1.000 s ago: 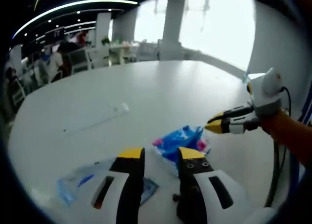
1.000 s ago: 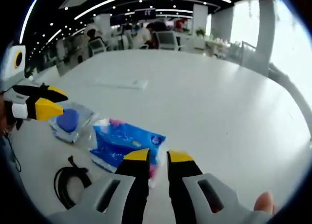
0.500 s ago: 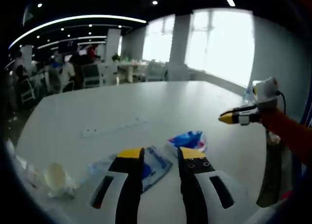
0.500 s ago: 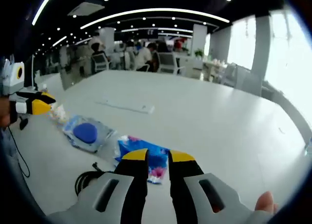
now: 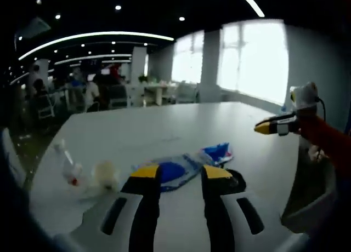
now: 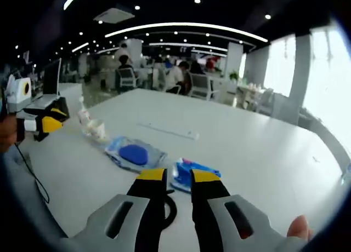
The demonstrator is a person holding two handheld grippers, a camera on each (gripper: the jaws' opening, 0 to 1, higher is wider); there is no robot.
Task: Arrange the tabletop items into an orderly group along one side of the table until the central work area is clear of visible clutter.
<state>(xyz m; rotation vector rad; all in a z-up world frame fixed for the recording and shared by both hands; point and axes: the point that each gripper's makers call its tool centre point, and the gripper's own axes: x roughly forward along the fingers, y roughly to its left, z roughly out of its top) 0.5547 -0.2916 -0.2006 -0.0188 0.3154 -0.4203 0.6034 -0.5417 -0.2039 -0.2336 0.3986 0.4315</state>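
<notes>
Two handheld grippers hover above a large white table [image 6: 258, 153], neither holding anything. In the left gripper view, the left gripper [image 5: 174, 175] shows its yellow-tipped jaws standing slightly apart with only air between them; beyond them lies a clear plastic packet with a blue round object inside [image 5: 173, 171], and just beside it, farther right, a blue printed plastic pouch with pink accents [image 5: 218, 152]. To the left of the packet sits a crumpled clear plastic wrapper with a pale round lump [image 5: 93, 177] near the table edge. The right gripper [image 5: 266, 127] enters from the right in that view, raised over the table with its yellow tips pressed together. In the right gripper view, the right gripper's own jaws show a narrow gap, so whether it is fully closed I cannot tell. Ahead of them lie the blue pouch and the clear packet, with a coiled black cable [image 6: 168, 207] partly hidden beneath the jaws. A thin pale strip [image 6: 169, 131] lies farther out on the tabletop.
</notes>
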